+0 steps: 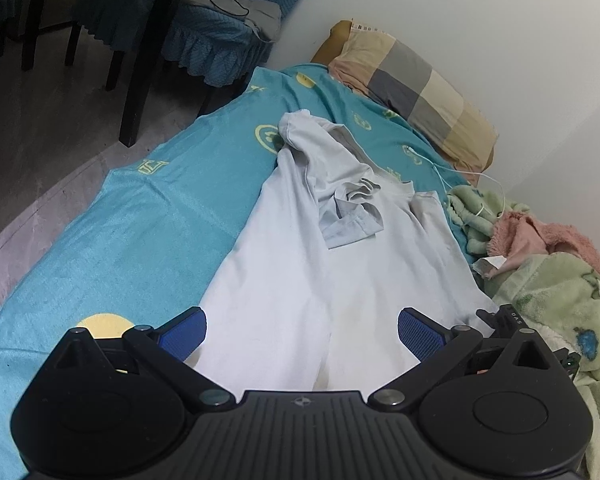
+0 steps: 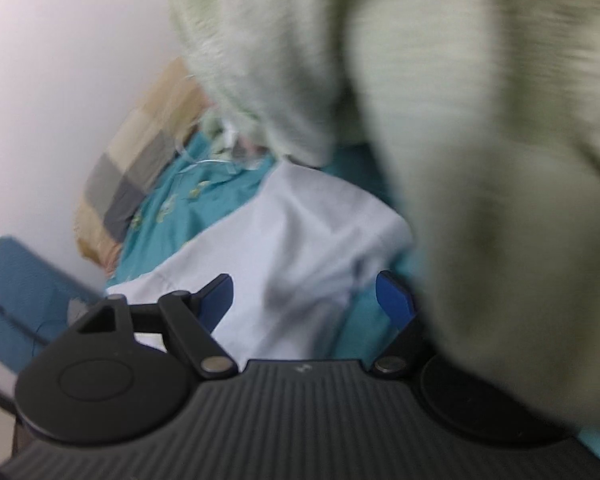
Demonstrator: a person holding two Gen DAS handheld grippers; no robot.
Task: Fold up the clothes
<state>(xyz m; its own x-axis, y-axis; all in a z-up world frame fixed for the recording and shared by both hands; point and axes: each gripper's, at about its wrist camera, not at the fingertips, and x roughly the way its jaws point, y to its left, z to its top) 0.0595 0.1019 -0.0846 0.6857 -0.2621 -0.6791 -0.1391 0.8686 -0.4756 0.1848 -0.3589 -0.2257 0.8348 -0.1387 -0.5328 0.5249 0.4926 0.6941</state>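
Left wrist view: shirt (image 1: 300,280) ahead of left tongs (image 1: 302,334), spread wide.
Surface: teal sheet (image 1: 120,232).
Room: chairs (image 1: 148,40) far left.
Right tongs (image 2: 304,300): spread wide, blanket (image 2: 480,200) beside.

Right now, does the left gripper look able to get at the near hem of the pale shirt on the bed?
Probably yes. The left gripper is open with its jaws spread over the pale shirt, which lies flat on the teal sheet. Nothing sits between them; the green blanket stays off to the side.
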